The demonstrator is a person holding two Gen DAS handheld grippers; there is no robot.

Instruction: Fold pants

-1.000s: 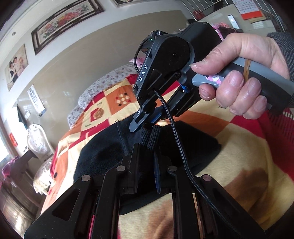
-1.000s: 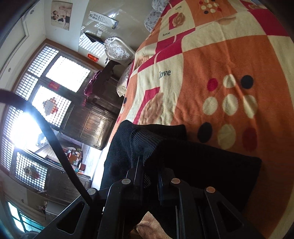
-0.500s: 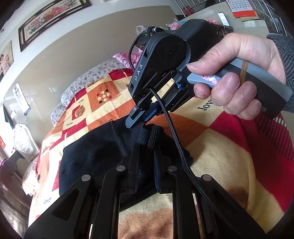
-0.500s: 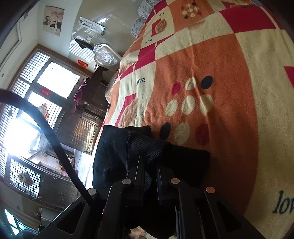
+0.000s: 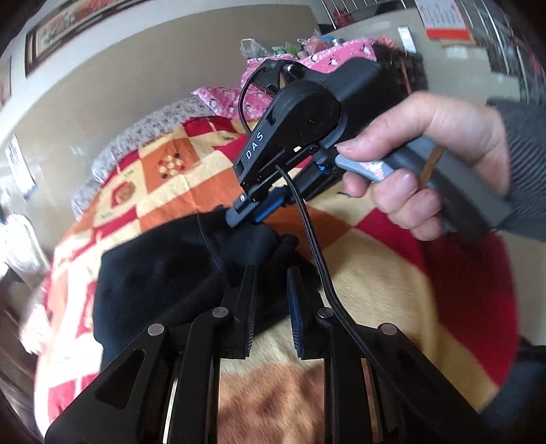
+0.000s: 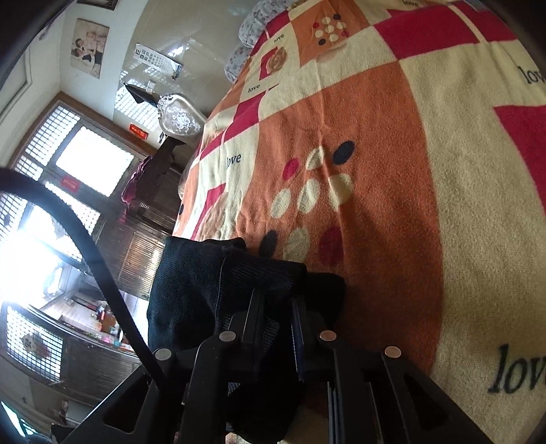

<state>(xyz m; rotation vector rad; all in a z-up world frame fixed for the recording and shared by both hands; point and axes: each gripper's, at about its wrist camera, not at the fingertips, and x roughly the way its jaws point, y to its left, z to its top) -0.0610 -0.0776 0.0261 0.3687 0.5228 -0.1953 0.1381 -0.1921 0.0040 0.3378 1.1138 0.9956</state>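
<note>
left wrist: claws [image 5: 269,273] loosening, pants [image 5: 163,273] between

Readable lettering

We read "DAS" in white on the black plastic right gripper [image 5: 244,213], and "love" in dark script across the orange-cream-red checked blanket [image 6: 426,191].

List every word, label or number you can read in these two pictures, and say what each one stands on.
"DAS": white letters on the right gripper body.
"love": repeated on the patterned blanket.
Eye chart on the wall: an "E" shape at most, rows too small.
Red signs by the window: unreadable.
Wall calendar: blurred.
</note>
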